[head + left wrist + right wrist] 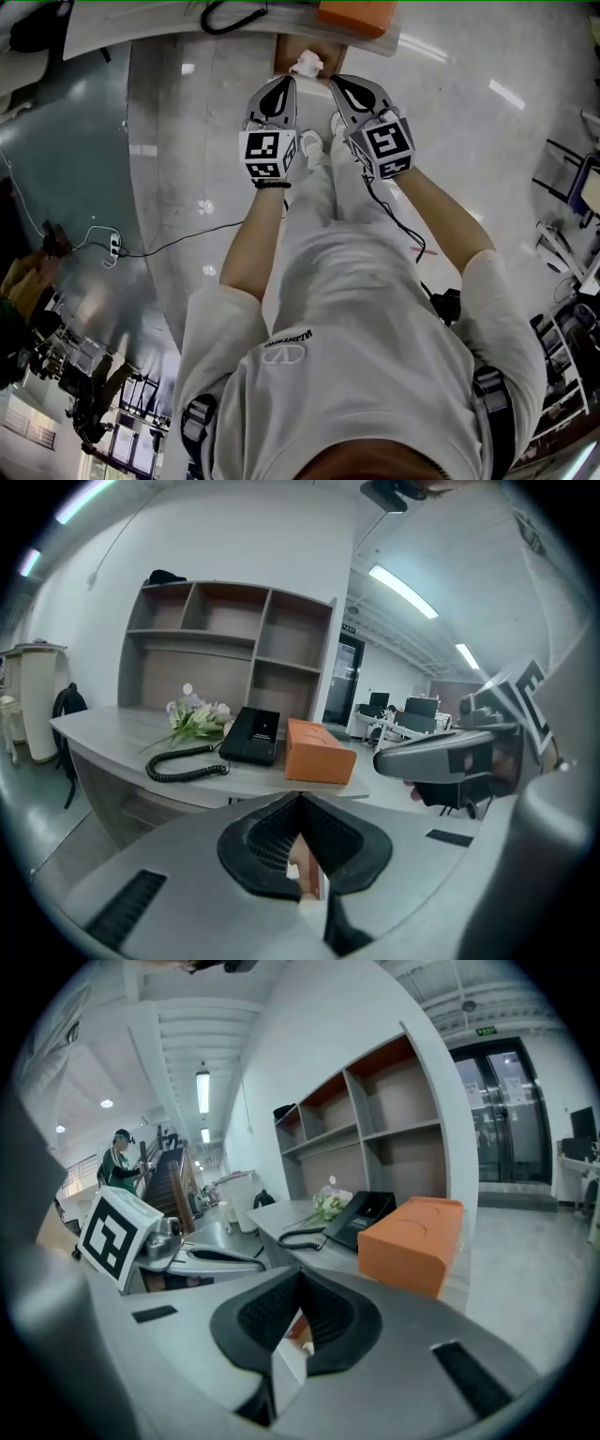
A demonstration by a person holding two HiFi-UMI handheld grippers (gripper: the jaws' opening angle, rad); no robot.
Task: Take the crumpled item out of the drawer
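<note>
Currently both grippers are held side by side in front of the person, above the thighs, pointing toward the surface [141, 26]

Left gripper [281, 84]: fingers fully closed. In the left gripper view the pads meet along one seam with nothing between them. Right gripper [345, 86]: same condition, fingers pressed together and empty. Both marker cubes face up toward the head camera

Crumpled item [307, 64]: white, lying in the brown drawer [284, 52], which projects from under the front edge of the surface. It sits just ahead of the two sets of fingertips, roughly midway between them, and neither touches it

On the surface:
- orange box [319, 752], near the front edge
- black phone [251, 735], just beside the box
- coiled cord [183, 761], running out from the phone
- bunch of flowers [197, 719], behind the cord
- shelf unit [230, 639], standing at the back

In the right gripper view the orange box is nearest, with the phone beyond it

White shoes [314, 145] show on the grey floor [187, 187] below the grippers. A black cable [169, 246] trails across the floor on the left. Another person [117, 1162] stands far off in the background of the right gripper view
</note>
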